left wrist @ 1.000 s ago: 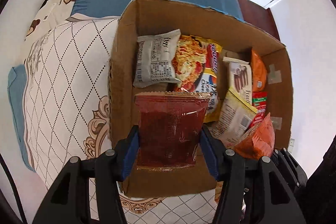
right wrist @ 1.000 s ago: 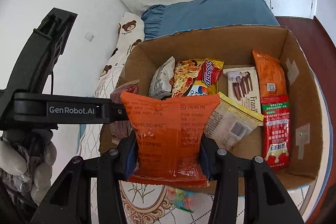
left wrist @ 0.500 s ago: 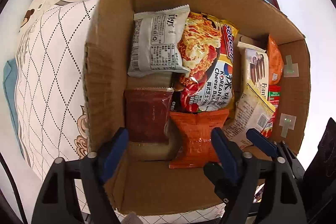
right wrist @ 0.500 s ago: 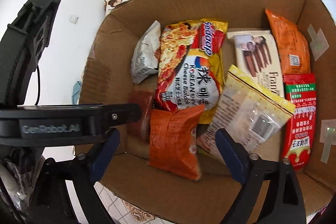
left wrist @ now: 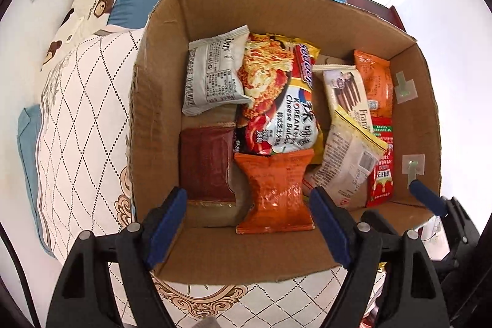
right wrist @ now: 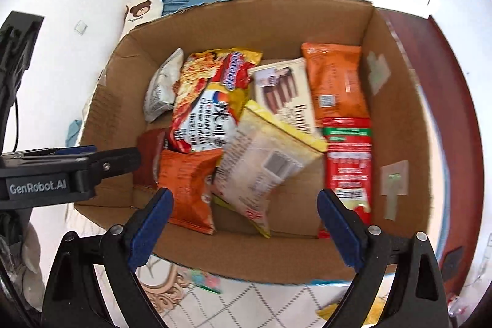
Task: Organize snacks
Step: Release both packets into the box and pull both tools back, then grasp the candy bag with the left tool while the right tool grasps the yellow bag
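both packets now dropped into cardboard box (left wrist: 160, 112); left gripper (left wrist: 246, 223) and right gripper (right wrist: 243, 217) wide, empty; orange packet (left wrist: 273, 192) just ahead may snag on re-entry.

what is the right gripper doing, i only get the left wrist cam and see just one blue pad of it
observer: The right gripper hangs open over the near end of the box, with nothing gripped between its pads.
operator: ok, any snacks outside the box on that side
observer: Yes. A small colourful packet lies on the bedspread, just in front of the box's near wall and below the gripper. It is blurred, so I cannot tell what it is.
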`<control>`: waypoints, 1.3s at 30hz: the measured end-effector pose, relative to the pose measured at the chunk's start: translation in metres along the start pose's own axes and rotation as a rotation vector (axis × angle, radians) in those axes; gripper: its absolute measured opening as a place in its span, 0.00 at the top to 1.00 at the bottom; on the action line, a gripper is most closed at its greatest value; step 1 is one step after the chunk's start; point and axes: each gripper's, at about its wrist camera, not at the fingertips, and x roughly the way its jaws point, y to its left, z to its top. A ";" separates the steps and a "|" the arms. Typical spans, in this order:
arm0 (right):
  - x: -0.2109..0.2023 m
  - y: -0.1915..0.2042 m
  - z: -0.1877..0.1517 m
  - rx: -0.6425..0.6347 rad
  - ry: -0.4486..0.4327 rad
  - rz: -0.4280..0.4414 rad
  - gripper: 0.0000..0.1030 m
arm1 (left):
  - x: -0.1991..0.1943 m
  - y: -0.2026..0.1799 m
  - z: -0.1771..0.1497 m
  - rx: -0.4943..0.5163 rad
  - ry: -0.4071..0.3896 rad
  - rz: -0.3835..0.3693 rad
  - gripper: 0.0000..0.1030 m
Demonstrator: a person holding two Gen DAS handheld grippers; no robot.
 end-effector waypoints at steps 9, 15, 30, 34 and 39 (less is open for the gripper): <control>-0.033 -0.020 -0.014 -0.019 -0.068 -0.076 0.06 | -0.022 -0.008 -0.025 0.017 -0.086 -0.007 0.21; -0.062 -0.017 -0.030 -0.040 -0.168 -0.127 0.06 | -0.046 -0.015 -0.047 0.024 -0.222 0.035 0.21; -0.139 0.000 -0.081 -0.066 -0.350 -0.133 0.06 | -0.103 -0.032 -0.122 0.058 -0.499 0.073 0.21; -0.160 0.003 -0.093 -0.056 -0.392 -0.105 0.06 | -0.116 -0.034 -0.139 0.047 -0.541 0.055 0.21; -0.164 -0.002 -0.107 -0.038 -0.373 -0.034 0.06 | -0.113 -0.032 -0.157 0.027 -0.548 0.055 0.21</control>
